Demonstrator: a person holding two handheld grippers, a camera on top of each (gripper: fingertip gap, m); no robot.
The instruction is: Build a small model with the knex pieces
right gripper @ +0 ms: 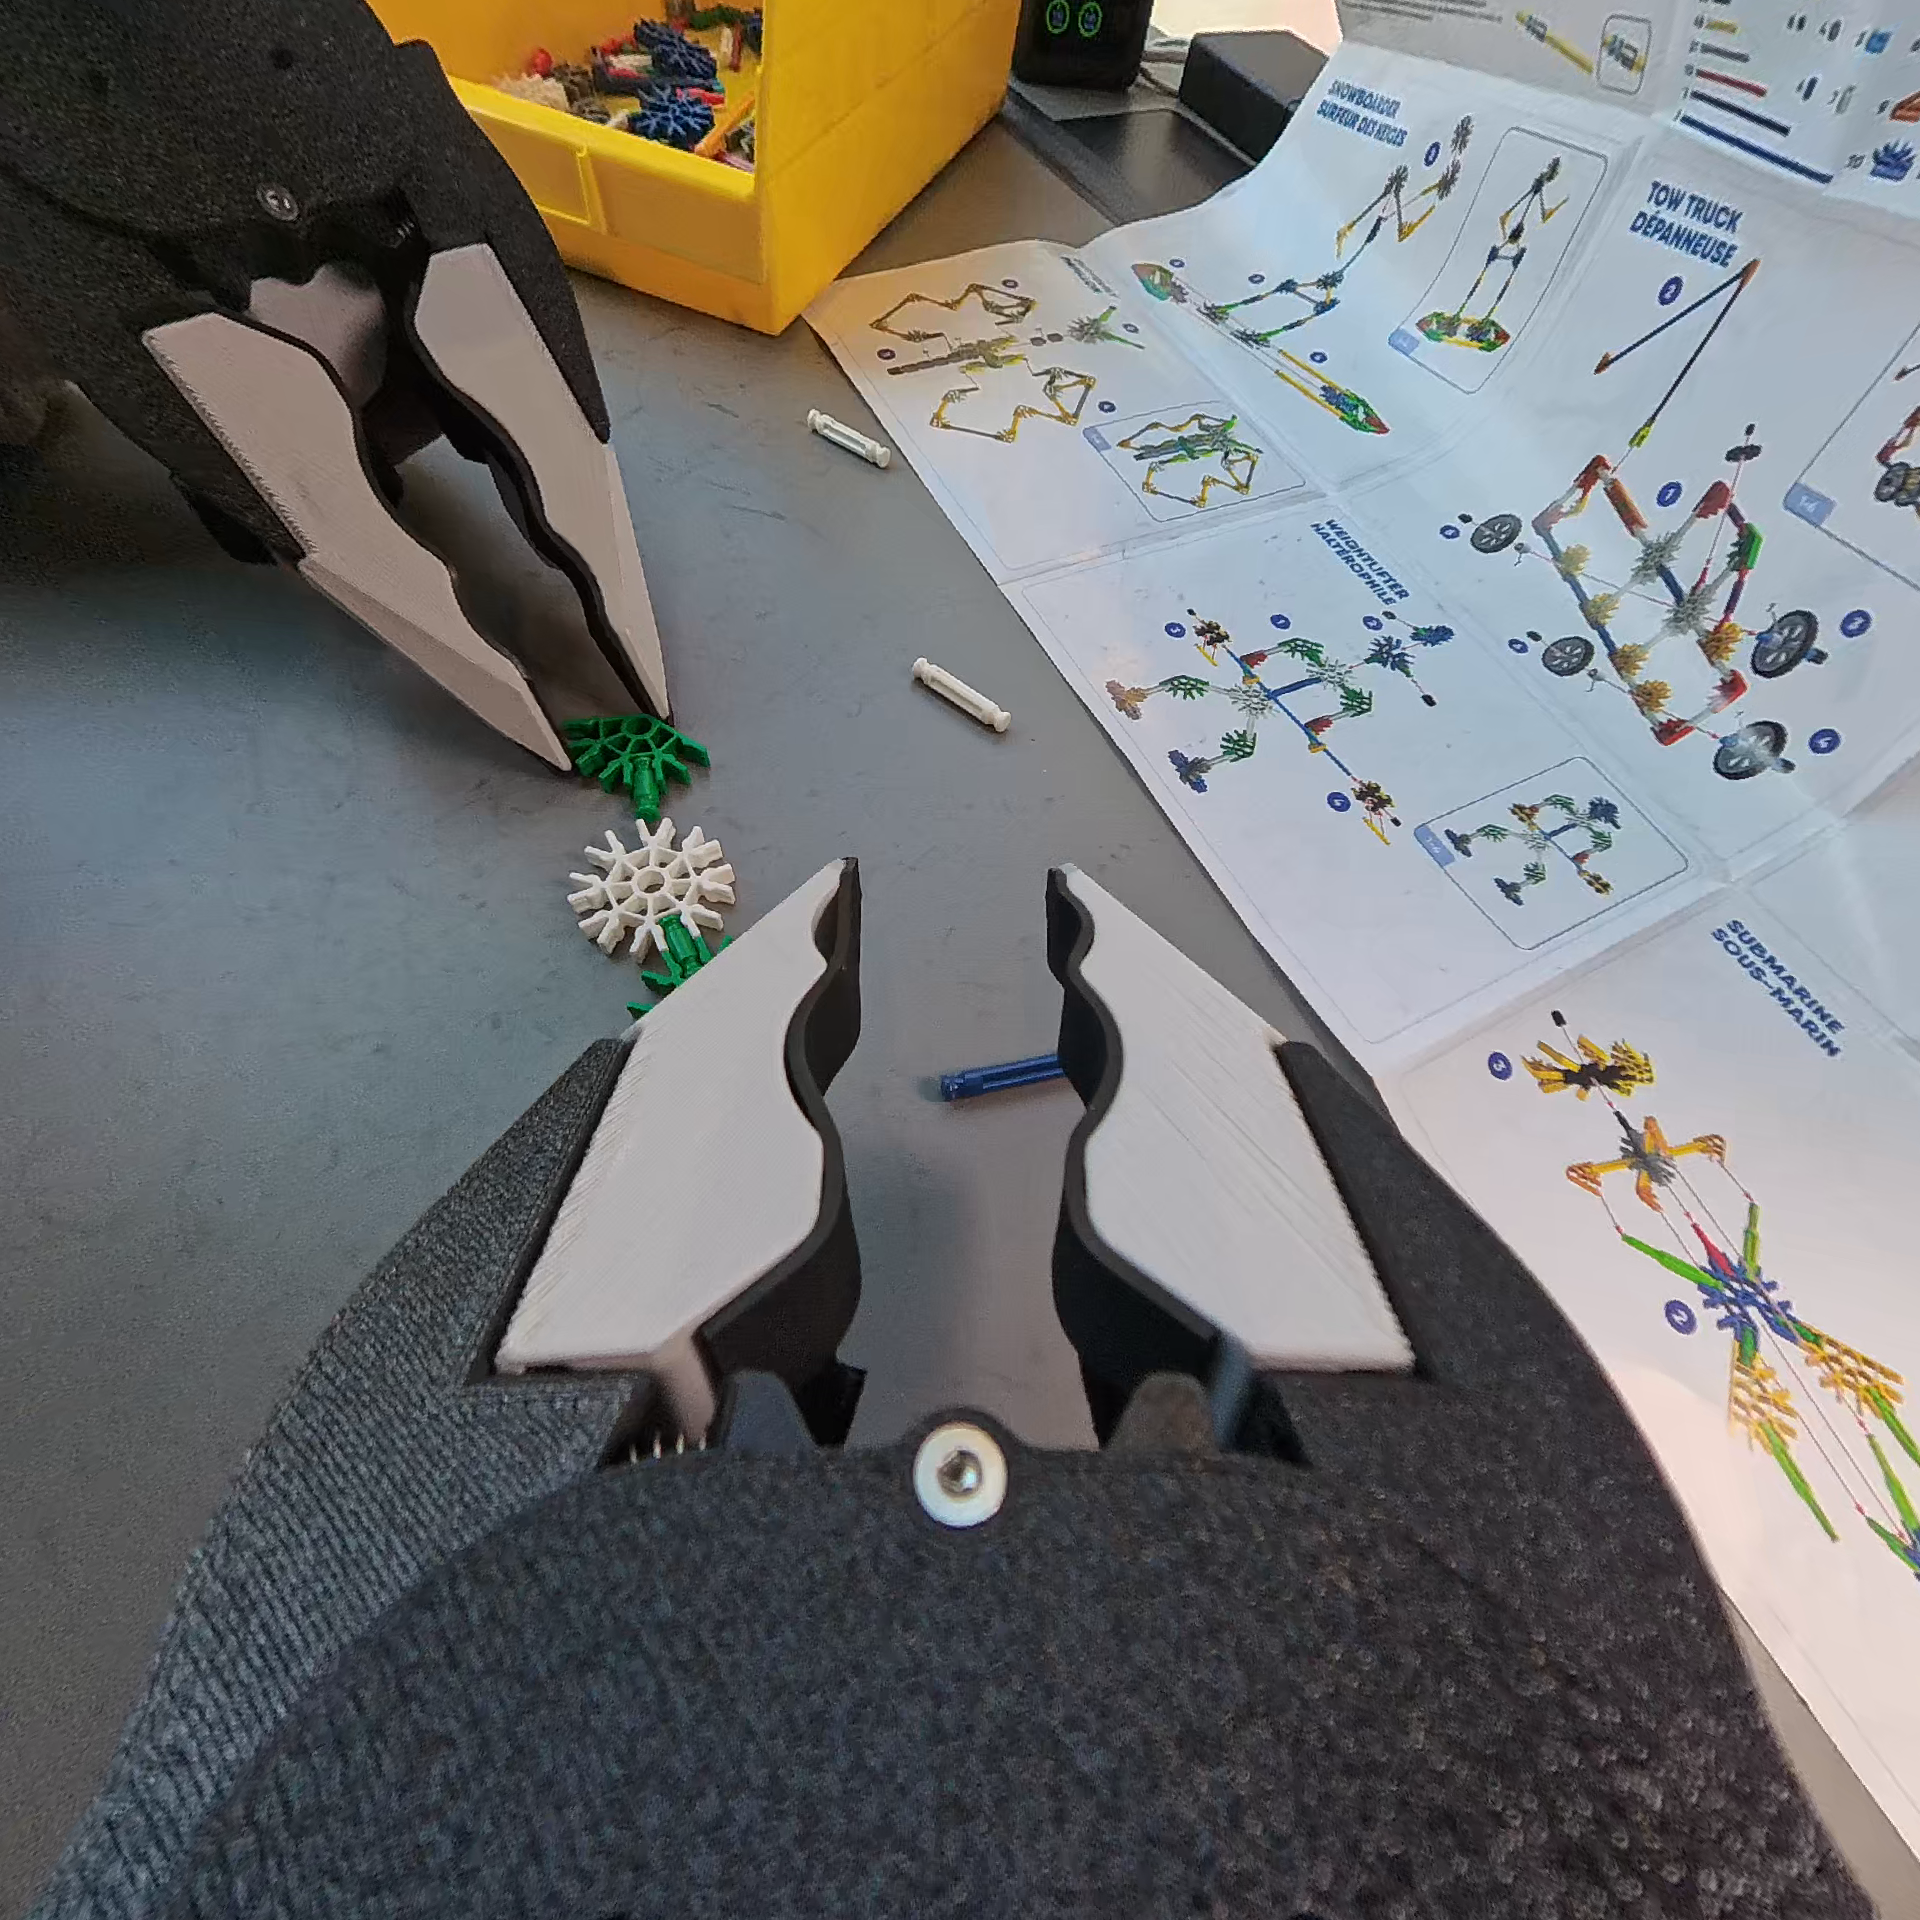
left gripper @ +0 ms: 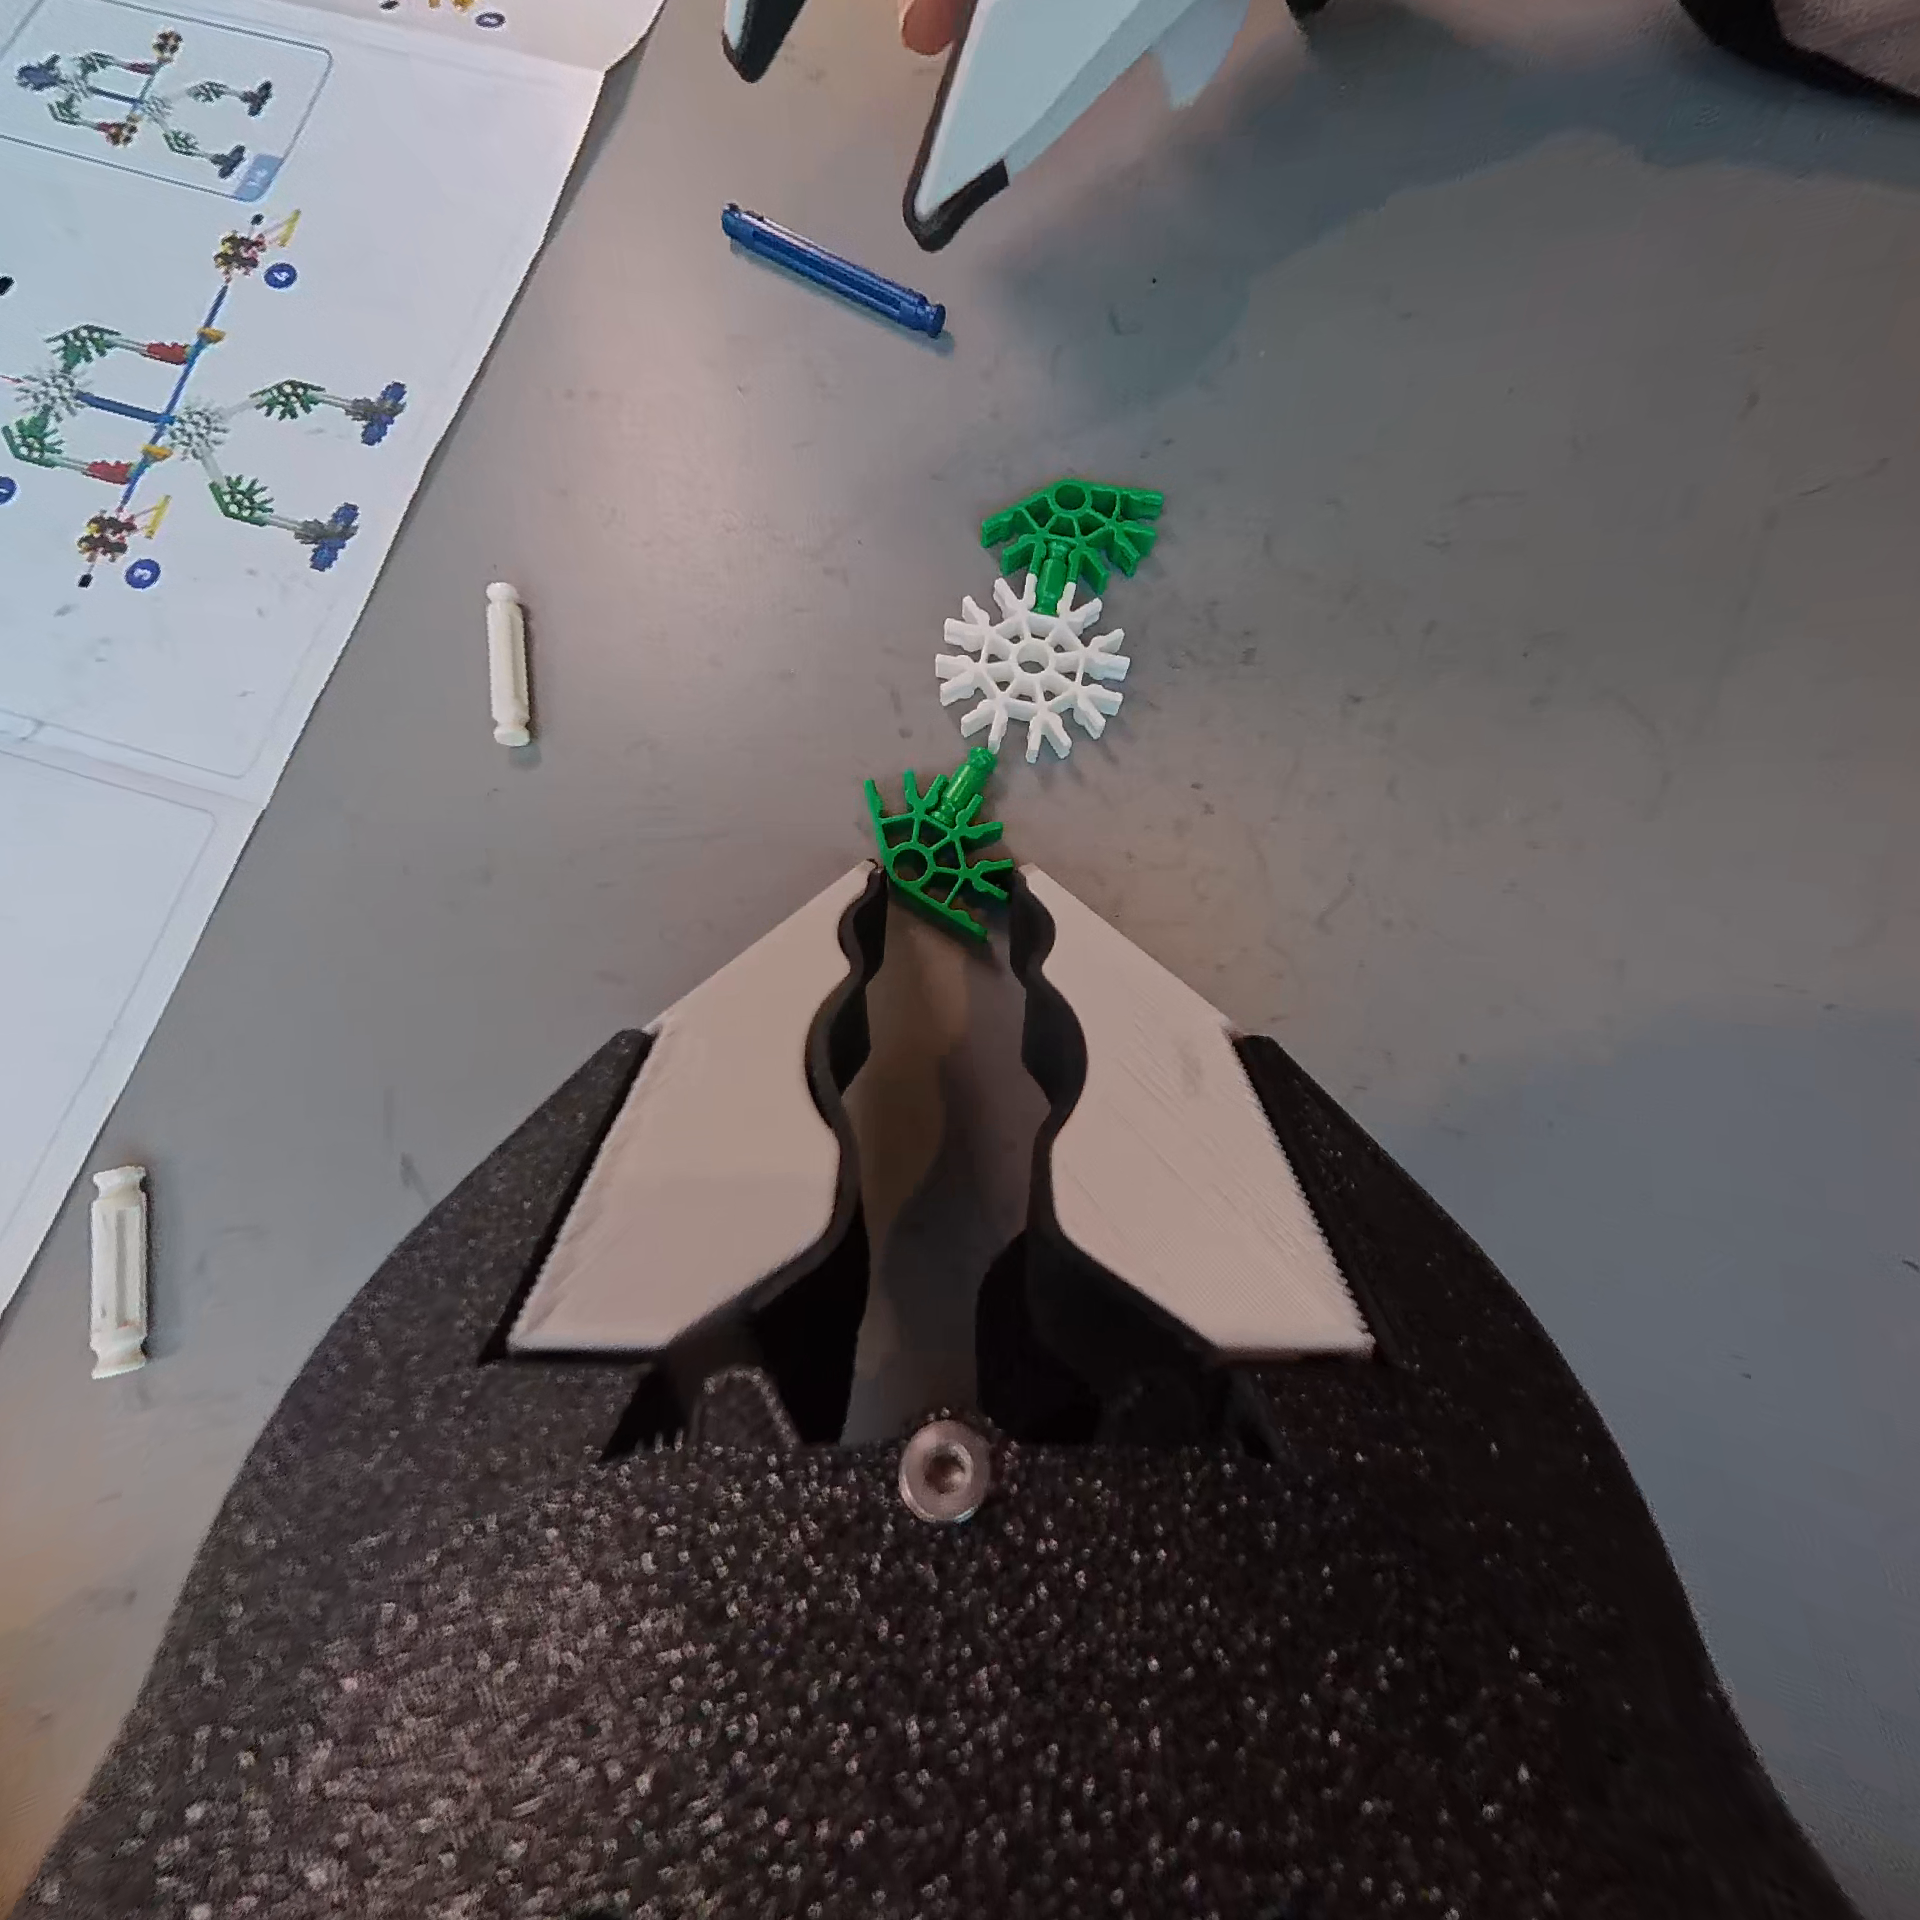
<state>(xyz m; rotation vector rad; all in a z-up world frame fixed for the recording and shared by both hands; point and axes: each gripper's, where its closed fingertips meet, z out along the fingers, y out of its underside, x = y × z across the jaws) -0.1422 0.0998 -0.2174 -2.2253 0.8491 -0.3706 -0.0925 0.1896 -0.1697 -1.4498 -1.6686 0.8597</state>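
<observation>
My left gripper [left gripper: 945, 873] rests its tips on the grey table [left gripper: 1455, 727], closed on either side of a green fan-shaped connector [left gripper: 940, 862] with a short green rod in it. It also shows in the right wrist view [right gripper: 615, 740] on that connector [right gripper: 634, 743]. The rod's tip is at a white snowflake connector [left gripper: 1029, 665], which carries a second green connector [left gripper: 1070, 525]. My right gripper [right gripper: 953, 868] is open and empty above a blue rod [right gripper: 997, 1075]. In the left wrist view it [left gripper: 842, 156] hangs over the blue rod [left gripper: 831, 270].
A yellow bin [right gripper: 779, 208] with several loose parts stands at the back. A picture instruction sheet [right gripper: 1455, 623] covers the right side. Two white rods [right gripper: 961, 694] [right gripper: 847, 436] lie near it. Black devices [right gripper: 1081, 42] sit behind. The left gripper's tips are roughly 12 cm from the right gripper's.
</observation>
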